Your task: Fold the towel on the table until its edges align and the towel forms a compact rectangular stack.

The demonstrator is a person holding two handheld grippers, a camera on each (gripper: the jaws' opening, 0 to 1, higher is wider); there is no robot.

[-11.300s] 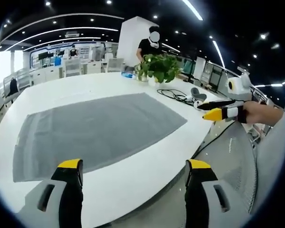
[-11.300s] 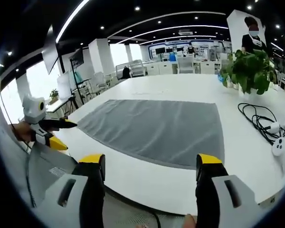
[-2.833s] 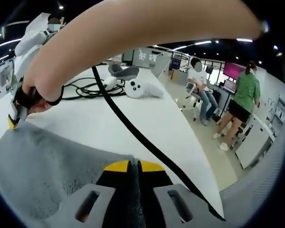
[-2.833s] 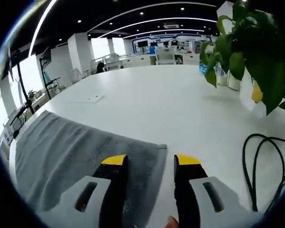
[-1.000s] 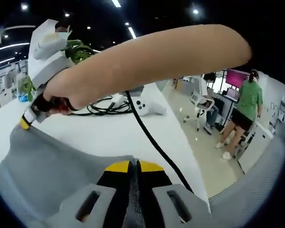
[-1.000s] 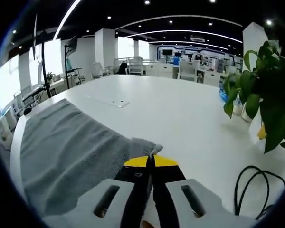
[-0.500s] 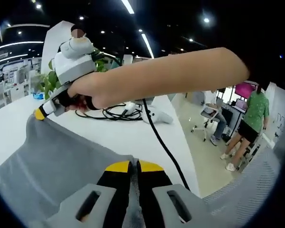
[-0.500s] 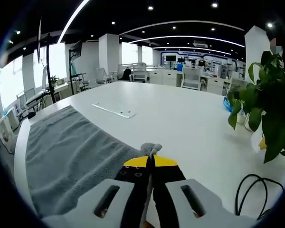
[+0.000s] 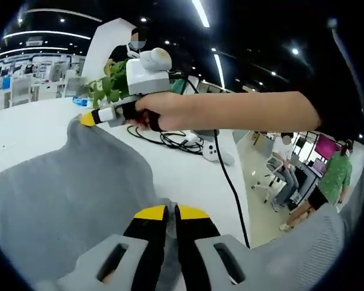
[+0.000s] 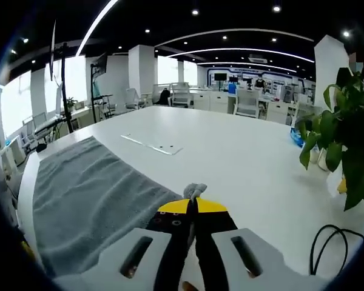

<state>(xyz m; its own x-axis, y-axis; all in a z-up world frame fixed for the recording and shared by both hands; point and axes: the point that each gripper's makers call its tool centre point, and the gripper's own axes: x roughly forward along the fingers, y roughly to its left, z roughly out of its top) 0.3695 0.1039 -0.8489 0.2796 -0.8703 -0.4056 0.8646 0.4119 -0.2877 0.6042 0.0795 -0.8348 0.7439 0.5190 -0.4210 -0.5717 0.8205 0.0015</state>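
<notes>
The grey terry-cloth towel (image 10: 91, 194) lies spread on the white table (image 10: 230, 157) toward its near edge, one end lifted off the surface. It looks soft, light and limp, likely to sag between grips, so the corners are the sensible holds. The right gripper (image 10: 192, 209) has its jaws pressed together on a bunched corner; the left gripper (image 9: 170, 213) pinches the neighbouring corner likewise. The left gripper view adds the right gripper held by a hand (image 9: 155, 112), a black cable (image 9: 170, 140) and a potted green plant (image 9: 109, 85); the right gripper view adds the towel's flat far stretch.
</notes>
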